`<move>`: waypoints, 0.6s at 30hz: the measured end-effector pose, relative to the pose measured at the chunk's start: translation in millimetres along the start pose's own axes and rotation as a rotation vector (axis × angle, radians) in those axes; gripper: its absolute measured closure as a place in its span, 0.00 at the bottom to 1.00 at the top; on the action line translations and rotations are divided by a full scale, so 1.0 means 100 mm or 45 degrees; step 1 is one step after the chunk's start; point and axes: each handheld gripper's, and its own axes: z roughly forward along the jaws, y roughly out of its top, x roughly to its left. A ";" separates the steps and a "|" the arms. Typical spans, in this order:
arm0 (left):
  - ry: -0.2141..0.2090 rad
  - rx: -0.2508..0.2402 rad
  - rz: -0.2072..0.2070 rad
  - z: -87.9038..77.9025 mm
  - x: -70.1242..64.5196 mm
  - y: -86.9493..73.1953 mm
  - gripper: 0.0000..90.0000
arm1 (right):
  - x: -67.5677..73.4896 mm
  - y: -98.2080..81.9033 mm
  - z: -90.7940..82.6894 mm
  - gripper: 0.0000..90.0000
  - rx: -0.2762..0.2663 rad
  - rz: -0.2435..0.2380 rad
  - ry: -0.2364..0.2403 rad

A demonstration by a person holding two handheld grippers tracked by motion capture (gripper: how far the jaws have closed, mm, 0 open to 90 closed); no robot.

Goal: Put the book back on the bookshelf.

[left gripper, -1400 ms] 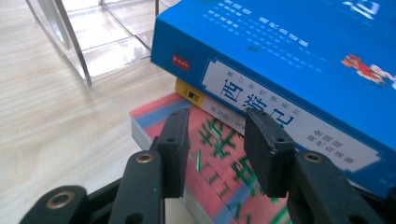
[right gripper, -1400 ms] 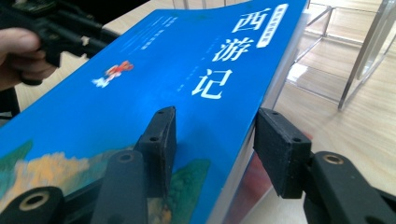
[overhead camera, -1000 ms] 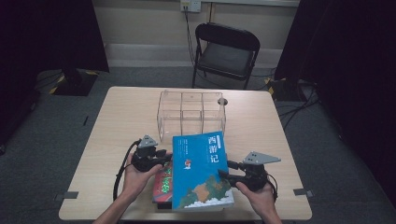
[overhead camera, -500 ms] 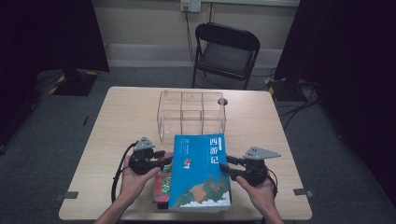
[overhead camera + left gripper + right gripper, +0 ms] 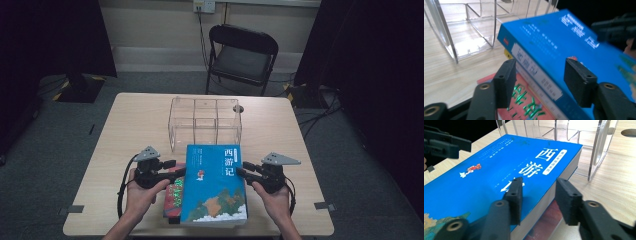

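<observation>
A thick blue book [image 5: 215, 185] lies on top of a red book [image 5: 172, 192] near the table's front edge. My left gripper [image 5: 177, 167] is at the blue book's spine side. In the left gripper view the left gripper [image 5: 540, 75] is open and its jaws have just been opening. The blue book's spine [image 5: 536, 72] sits loosely between the pads, above the red book [image 5: 524, 105]. My right gripper [image 5: 242, 170] is at the page-edge side. Its jaws [image 5: 537, 195] have just been closing. One pad rests on the blue book's cover [image 5: 499, 170] and the other is under its edge.
A clear plastic organizer [image 5: 205, 122] with several compartments stands just behind the books. A black folding chair [image 5: 242, 55] is beyond the table's far edge [image 5: 200, 95]. A round hole [image 5: 628, 132] is in the tabletop near the organizer's right corner.
The blue book has swung from a tilt to lie squarer over the red book. My left gripper's jaws have opened and drawn slightly back from the spine. My right gripper has barely moved.
</observation>
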 end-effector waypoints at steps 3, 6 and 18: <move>-0.032 0.014 0.035 0.04 -0.04 0.02 0.48 | 0.02 0.00 0.01 0.58 0.003 0.003 0.007; -0.041 0.055 0.046 0.09 -0.07 0.01 0.45 | 0.07 -0.02 0.03 0.53 0.004 0.013 0.012; -0.106 0.081 0.013 0.17 -0.06 -0.05 0.34 | -0.02 -0.04 0.11 0.47 0.010 0.131 0.081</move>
